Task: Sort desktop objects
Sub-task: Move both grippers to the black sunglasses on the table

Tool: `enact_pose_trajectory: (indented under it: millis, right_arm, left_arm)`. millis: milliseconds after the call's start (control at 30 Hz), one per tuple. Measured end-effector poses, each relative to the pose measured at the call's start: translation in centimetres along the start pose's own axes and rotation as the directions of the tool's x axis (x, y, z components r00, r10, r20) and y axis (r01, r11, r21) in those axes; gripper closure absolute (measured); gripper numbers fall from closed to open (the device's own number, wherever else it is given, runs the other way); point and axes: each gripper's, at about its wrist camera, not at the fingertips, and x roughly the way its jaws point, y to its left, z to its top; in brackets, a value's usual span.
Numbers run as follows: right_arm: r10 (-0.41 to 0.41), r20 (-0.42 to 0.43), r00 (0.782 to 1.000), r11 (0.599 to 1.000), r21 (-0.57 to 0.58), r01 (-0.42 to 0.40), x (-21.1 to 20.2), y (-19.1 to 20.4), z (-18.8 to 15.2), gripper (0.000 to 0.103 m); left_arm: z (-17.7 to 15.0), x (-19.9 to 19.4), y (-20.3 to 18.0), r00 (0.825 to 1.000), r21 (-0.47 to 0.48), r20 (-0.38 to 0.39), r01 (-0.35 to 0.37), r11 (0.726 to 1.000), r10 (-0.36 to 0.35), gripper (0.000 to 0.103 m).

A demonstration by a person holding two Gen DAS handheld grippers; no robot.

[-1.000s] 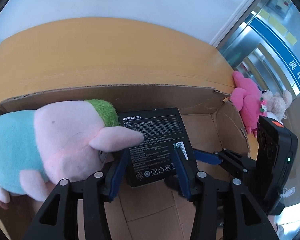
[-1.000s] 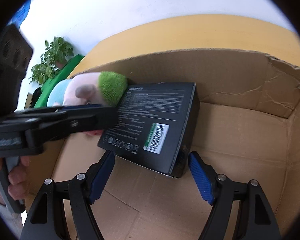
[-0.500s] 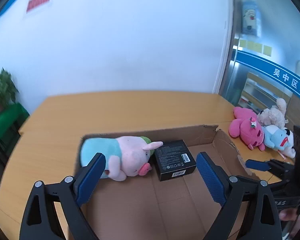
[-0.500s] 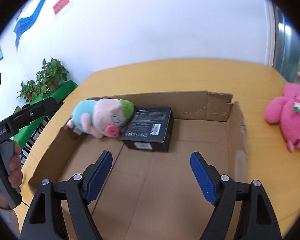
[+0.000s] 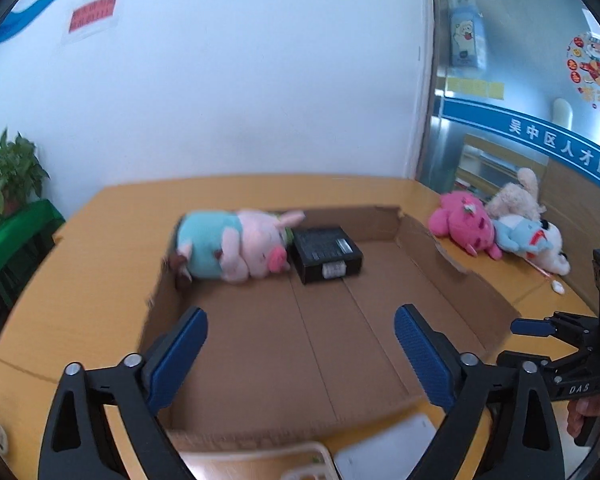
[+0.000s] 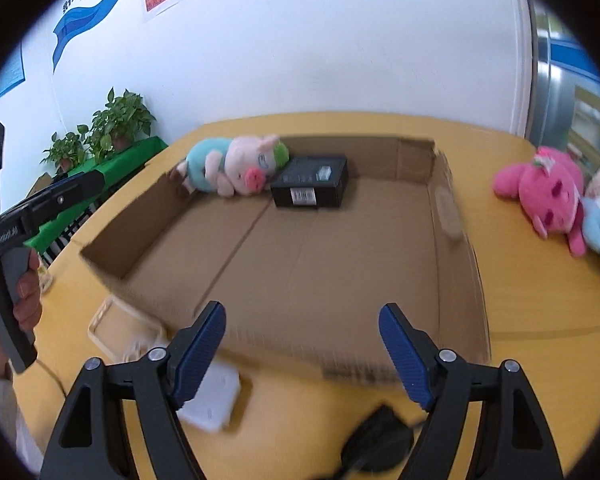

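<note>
A shallow cardboard box (image 5: pixel 440 280) (image 6: pixel 452 216) lies on the yellow table. At its far side lie a pink pig plush in a teal shirt (image 5: pixel 236 248) (image 6: pixel 236 164) and, touching it on the right, a black product box (image 5: pixel 326 254) (image 6: pixel 310 186). My left gripper (image 5: pixel 300 352) is open and empty, above the box's near edge. My right gripper (image 6: pixel 302 344) is open and empty, above the near edge too. The right gripper also shows in the left wrist view (image 5: pixel 532 326), and the left gripper's body shows in the right wrist view (image 6: pixel 44 204).
A pink plush (image 5: pixel 462 228) (image 6: pixel 544 192), a beige plush (image 5: pixel 516 200) and a blue-and-white plush (image 5: pixel 532 242) lie on the table right of the box. Near the box's front edge lie a white flat item (image 6: pixel 212 402), a clear phone case (image 6: pixel 120 330) and a black round object (image 6: pixel 378 444).
Both grippers have pulled back and up from the far side of the box. One second ago the left jaws stood around the black box; they have opened and left it beside the pig.
</note>
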Motion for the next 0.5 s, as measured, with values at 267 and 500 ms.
enact_pose_trajectory:
  millis: [267,500]
  right_arm:
    - [0.039,-0.112,0.993,0.992,0.121,-0.025,-0.9,-1.3,-7.4,0.026]
    - [-0.058,-0.18,0.982,0.998,-0.005,0.058,1.3,1.4,-10.0,0.026]
  left_arm:
    - [-4.9,1.3,-3.7,0.971,-0.057,-0.133,0.191,0.98,-0.197,0.019]
    - [-7.3,5.1,-8.1,0.881,-0.113,-0.3,0.347,0.931,-0.365,0.019]
